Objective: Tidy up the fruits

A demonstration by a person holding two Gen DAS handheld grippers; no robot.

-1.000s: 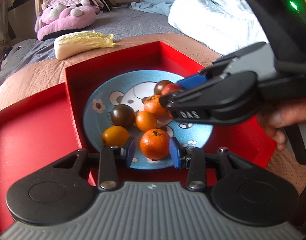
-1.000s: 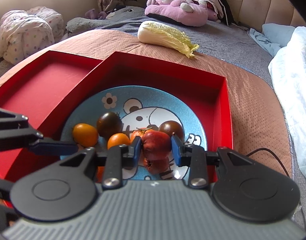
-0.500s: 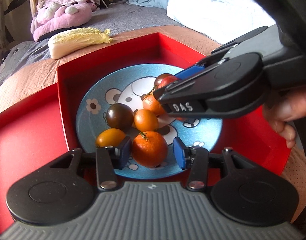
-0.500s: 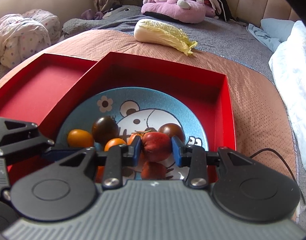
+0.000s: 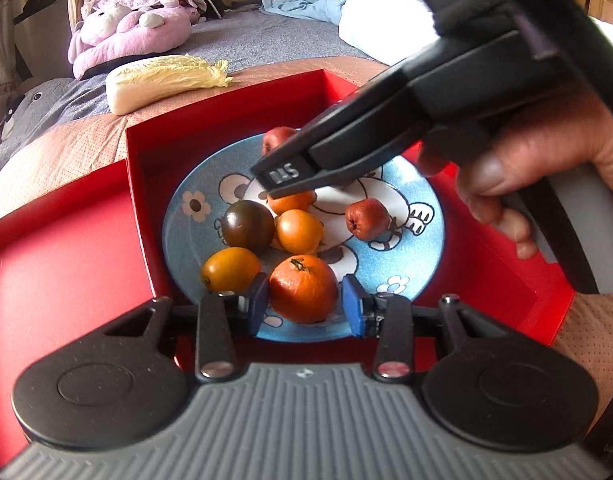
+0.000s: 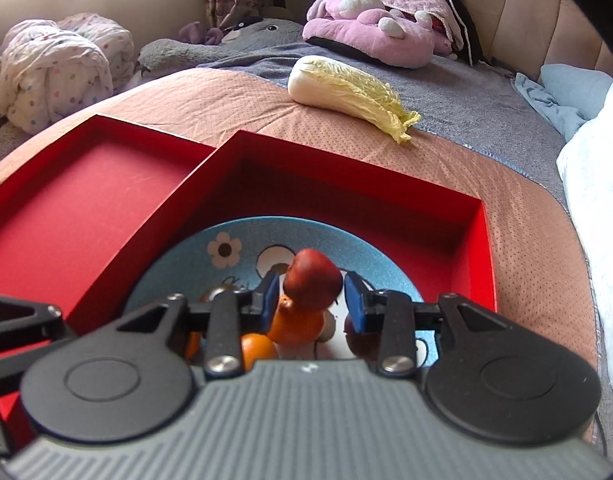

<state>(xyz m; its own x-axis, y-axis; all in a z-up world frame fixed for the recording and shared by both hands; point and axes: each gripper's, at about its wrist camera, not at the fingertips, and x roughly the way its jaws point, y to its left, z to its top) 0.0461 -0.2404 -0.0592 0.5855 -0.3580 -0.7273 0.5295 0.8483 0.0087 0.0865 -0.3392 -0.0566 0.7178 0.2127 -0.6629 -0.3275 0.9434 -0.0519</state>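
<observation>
The right tool (image 6: 309,300) grips a red fruit (image 6: 313,276) above the blue plate (image 5: 422,252), which sits in the red tray (image 5: 146,184). The left tool (image 5: 302,304) has just been closing; its pads flank a tangerine (image 5: 304,288) at the plate's 6 o'clock, the right pad apart from it. At 3 o'clock lies 1 more red fruit.

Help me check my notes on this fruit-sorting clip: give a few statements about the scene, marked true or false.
The right gripper holds a red fruit. True.
The cabbage lies inside the red box. False: it lies on the bed, beyond the box.
The plate in the box is blue. True.
The red tray beside the box holds two bananas. False: no fruit shows in it.
</observation>
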